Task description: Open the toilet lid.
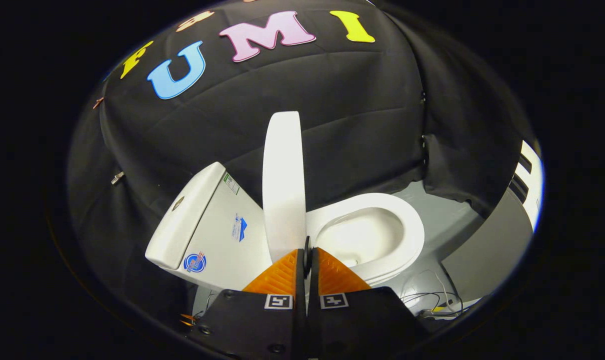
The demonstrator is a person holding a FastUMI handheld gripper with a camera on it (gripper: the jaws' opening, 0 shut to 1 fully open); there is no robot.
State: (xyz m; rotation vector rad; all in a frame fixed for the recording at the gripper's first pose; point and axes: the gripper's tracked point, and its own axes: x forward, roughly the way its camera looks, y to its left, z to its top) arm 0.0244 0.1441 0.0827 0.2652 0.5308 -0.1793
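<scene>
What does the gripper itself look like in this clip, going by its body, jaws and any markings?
The gripper has a broad, dark, matte body with round screw heads set in its lower face. Two wedge-shaped jaws rise from it, their faces finely ribbed, tapering to a narrow tip and standing close together with a slim dark gap between them. At each jaw's base sits a small square black-and-white fiducial tag. No cables on it can be made out.

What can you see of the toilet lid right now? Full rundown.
The toilet lid is plain white, smooth and glossy like plastic, seen edge-on as a tall rounded slab. It stands raised, near upright, between the tank and the open bowl, just ahead of the gripper. The fingers are closed together at its lower edge; whether they touch it is unclear.
</scene>
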